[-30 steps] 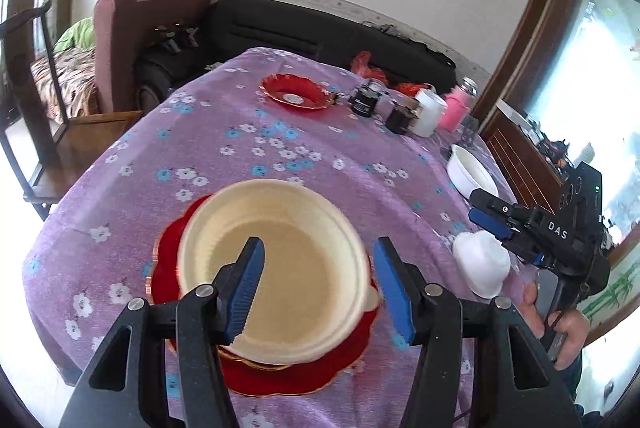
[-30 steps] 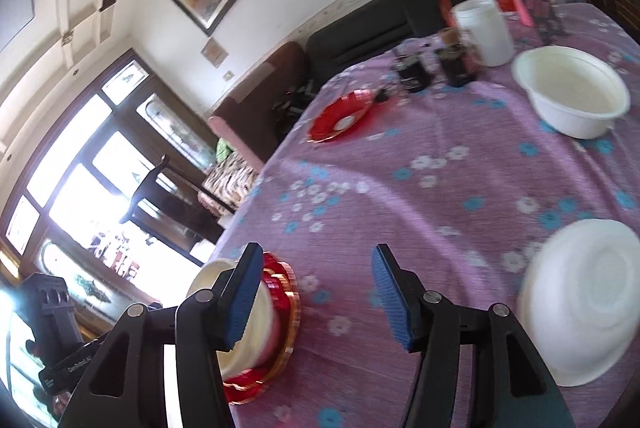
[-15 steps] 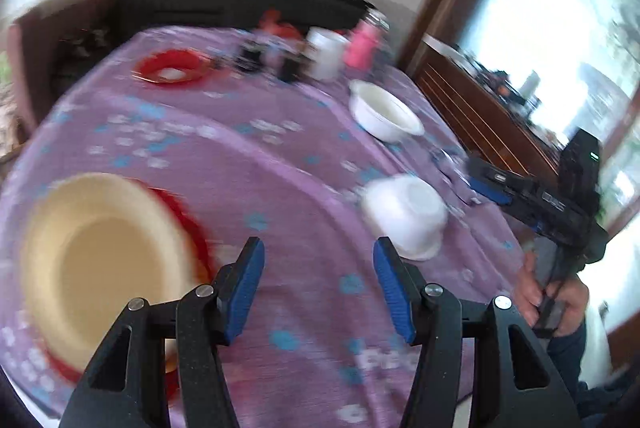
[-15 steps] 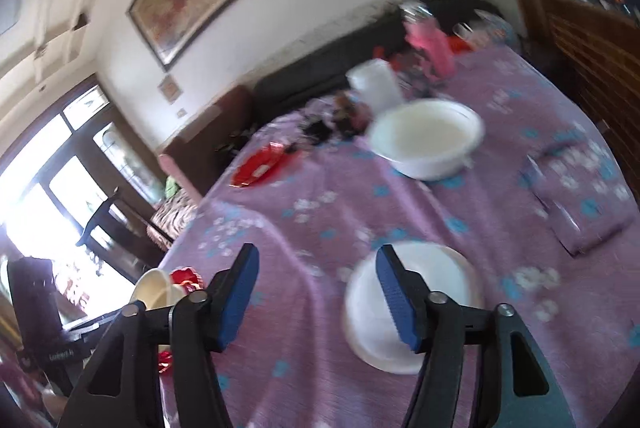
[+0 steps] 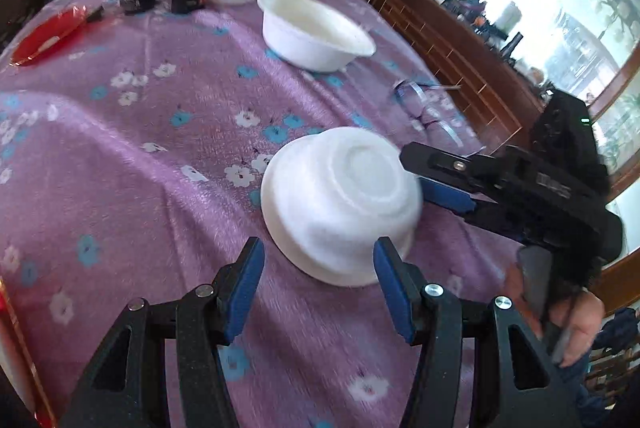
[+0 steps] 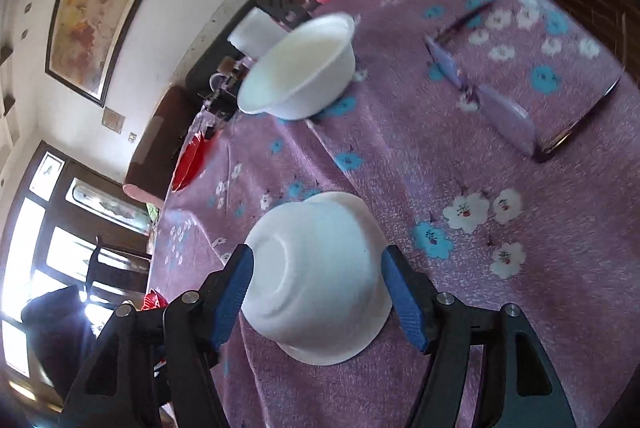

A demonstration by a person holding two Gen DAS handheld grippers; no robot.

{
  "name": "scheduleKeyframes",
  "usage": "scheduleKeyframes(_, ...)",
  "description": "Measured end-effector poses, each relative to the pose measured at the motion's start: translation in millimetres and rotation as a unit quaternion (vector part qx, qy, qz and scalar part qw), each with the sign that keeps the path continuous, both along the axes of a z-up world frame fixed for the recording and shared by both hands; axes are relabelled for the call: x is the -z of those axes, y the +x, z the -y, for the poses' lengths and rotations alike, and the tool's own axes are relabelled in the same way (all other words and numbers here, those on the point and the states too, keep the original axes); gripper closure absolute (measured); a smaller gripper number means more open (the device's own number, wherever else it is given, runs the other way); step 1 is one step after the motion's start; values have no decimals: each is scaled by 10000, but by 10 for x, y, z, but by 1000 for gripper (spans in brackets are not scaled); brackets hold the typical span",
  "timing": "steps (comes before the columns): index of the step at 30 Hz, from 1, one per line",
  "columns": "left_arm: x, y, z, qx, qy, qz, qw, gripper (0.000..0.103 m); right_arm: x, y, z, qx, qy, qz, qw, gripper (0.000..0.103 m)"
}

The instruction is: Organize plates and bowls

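Purple flowered cloth [image 5: 168, 131] covers the table. Just ahead of the left gripper [image 5: 318, 278], whose jaws stand apart and empty, lies an upturned white bowl [image 5: 340, 203]. The right gripper [image 6: 316, 292] straddles that bowl, its jaws having just widened, not pressing. Farther off sits an upright white bowl [image 5: 314, 27].

left hand-held gripper [image 5: 318, 274]: jaws apart, angled down | right hand-held gripper [image 6: 316, 294]: jaws just widened
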State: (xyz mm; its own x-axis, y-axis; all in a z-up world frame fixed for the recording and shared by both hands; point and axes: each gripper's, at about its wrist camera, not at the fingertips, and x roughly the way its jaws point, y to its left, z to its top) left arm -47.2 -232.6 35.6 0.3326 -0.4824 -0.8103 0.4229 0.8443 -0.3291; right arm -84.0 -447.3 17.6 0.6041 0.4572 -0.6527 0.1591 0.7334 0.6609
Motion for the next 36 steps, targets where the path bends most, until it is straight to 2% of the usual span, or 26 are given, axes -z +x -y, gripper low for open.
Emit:
scheduleKeyframes(3, 121, 73, -69, -37, -70, -179, 9998, 45, 23, 15, -51, -38, 155, -80, 9998, 30)
scheduleKeyframes(6, 170, 101, -153, -102, 84, -202, 9997, 45, -128, 6, -205, -247, 259, 92, 9993, 29)
scheduleKeyframes(7, 204, 109, -201, -104, 22, -290, 9995, 45, -194, 19, -288, -357, 270, 156, 9989, 29)
scheduleKeyframes(9, 199, 91, -269, -139, -46, -300, 9994, 46, -344, 77, -519, -631, 143, 281, 9975, 29)
scheduleKeyframes(12, 153, 69, -351, -178, -22, -269, 9995, 46, -510, 111, -660, -654, 15, 462, 9968, 29)
scheduleKeyframes(14, 89, 37, -452, -239, -57, -220, 9995, 45, -610, 119, -673, -637, -608, 553, 9946, 28)
scheduleKeyframes(15, 45, 0, -515, -286, -66, -162, 9994, 45, -627, 114, -674, -648, -894, 569, 9923, 24)
scheduleKeyframes(18, 9, -67, -577, -361, 74, -39, 9993, 45, -580, -24, -731, -717, -1977, 808, 9743, 10)
scheduleKeyframes(20, 22, -105, -630, -355, 8, -69, 9993, 45, -484, -48, -777, -820, -2271, 847, 9667, 9)
scheduleKeyframes(22, 49, -124, -616, -320, -36, -118, 9994, 45, -399, -52, -870, -1089, -2336, 898, 9620, 9)
scheduleKeyframes(24, 55, -145, -609, -304, -6, -106, 9995, 45, -337, -22, -1018, -1331, -2744, 933, 9478, 8)
scheduleKeyframes(26, 55, -169, -608, -286, -8, -110, 9995, 45, -264, 34, -1147, -1449, -3302, 967, 9277, 5)
scheduleKeyframes(28, 58, -195, -642, -305, -3, -112, 9995, 45, -166, 123, -1191, -1546, -3479, 872, 9206, 4)
scheduleKeyframes(31, 77, -200, -675, -333, 11, -139, 9993, 45, 4, 230, -1186, -1708, -3411, 584, 9225, 1)
scheduleKeyframes(32, 78, -205, -685, -348, 13, -144, 9993, 45, 8, 222, -1195, -1711, -3457, 626, 9205, 0)
scheduleKeyframes(33, 77, -201, -698, -379, -3, -151, 9992, 45, 5, 226, -1179, -1693, -3377, 607, 9239, 0)
scheduleKeyframes(34, 72, -202, -704, -393, -15, -155, 9991, 45, -11, 225, -1148, -1600, -3263, 564, 9299, 1)
scheduleKeyframes(36, 46, -205, -728, -411, -46, -140, 9990, 45, -104, 208, -1060, -1499, -2527, 551, 9543, 1)
